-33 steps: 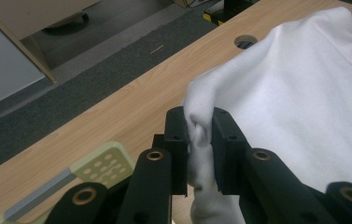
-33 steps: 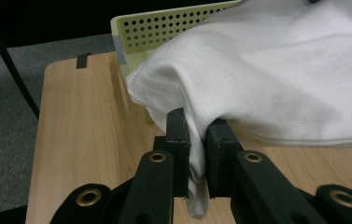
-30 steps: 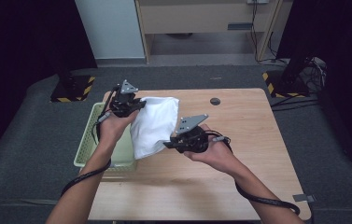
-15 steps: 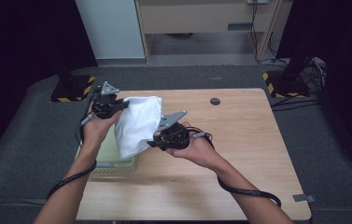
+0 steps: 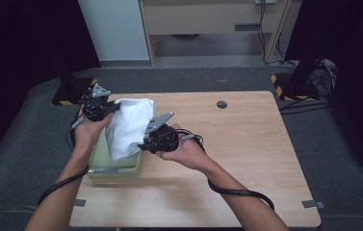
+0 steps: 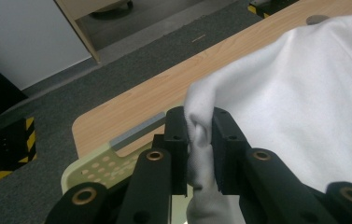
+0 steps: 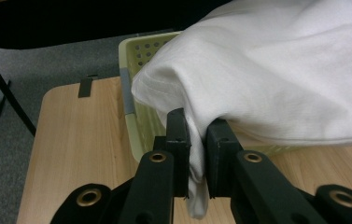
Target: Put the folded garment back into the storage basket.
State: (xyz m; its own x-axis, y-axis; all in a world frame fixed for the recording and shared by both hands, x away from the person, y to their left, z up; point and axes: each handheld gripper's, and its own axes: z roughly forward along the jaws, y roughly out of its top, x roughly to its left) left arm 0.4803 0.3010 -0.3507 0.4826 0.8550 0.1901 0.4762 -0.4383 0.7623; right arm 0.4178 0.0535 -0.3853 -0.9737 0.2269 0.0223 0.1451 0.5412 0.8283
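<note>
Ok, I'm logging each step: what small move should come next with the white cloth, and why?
Probably lower it: both the left gripper and right gripper pinch the white cloth, which hangs above the green basket, not inside yet.

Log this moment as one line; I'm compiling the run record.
left gripper: shut on white cloth | right gripper: shut on white cloth | cloth: held above green basket | table: basket at left edge
</note>
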